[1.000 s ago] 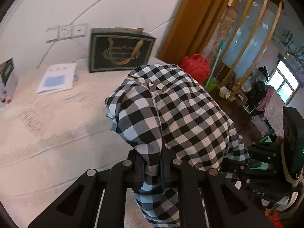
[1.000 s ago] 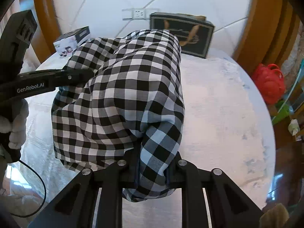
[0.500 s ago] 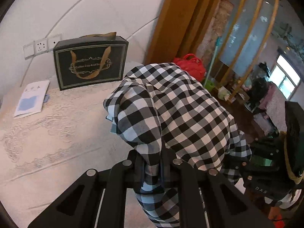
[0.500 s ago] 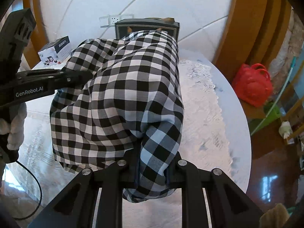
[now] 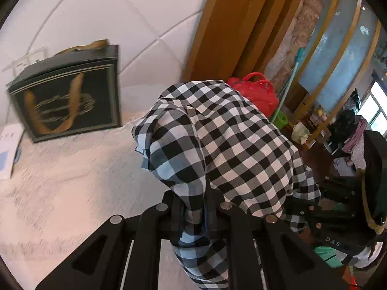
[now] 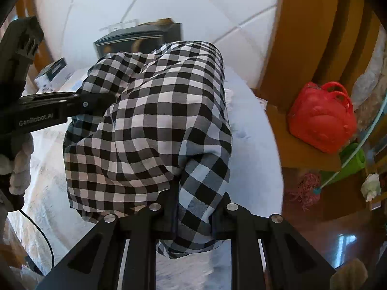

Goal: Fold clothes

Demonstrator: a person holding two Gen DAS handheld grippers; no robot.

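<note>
White tiled wall and a pale lace-patterned tablecloth [image 5: 60, 193] over a round table; wooden door frame and dark floor beyond its right rim. Left to right, left-wrist view: at 9 o'clock a dark gift bag [image 5: 65, 96] with gold handles stands against the wall; at centre the black-and-white checked shirt [image 5: 229, 145] hangs bunched and lifted off the cloth; at 1 o'clock a red handbag [image 5: 261, 94] sits on the floor; at 3 o'clock the other tool.

The left gripper [image 5: 196, 217] is pressed together on a pinch of the shirt's hem. In the right-wrist view the right gripper [image 6: 193, 212] likewise pinches a gathered fold, the garment draped between both tools.

Step in hand, by judgement: carrying the raised shirt across the table before laying it down. The next move calls for drawing the two pinches apart to tension the fabric, then lowering it flat.

Open room lies at 7 to 9 o'clock on the cloth; the table edge [image 6: 273, 145] is close at 3 o'clock, so a laydown there risks overhang.
</note>
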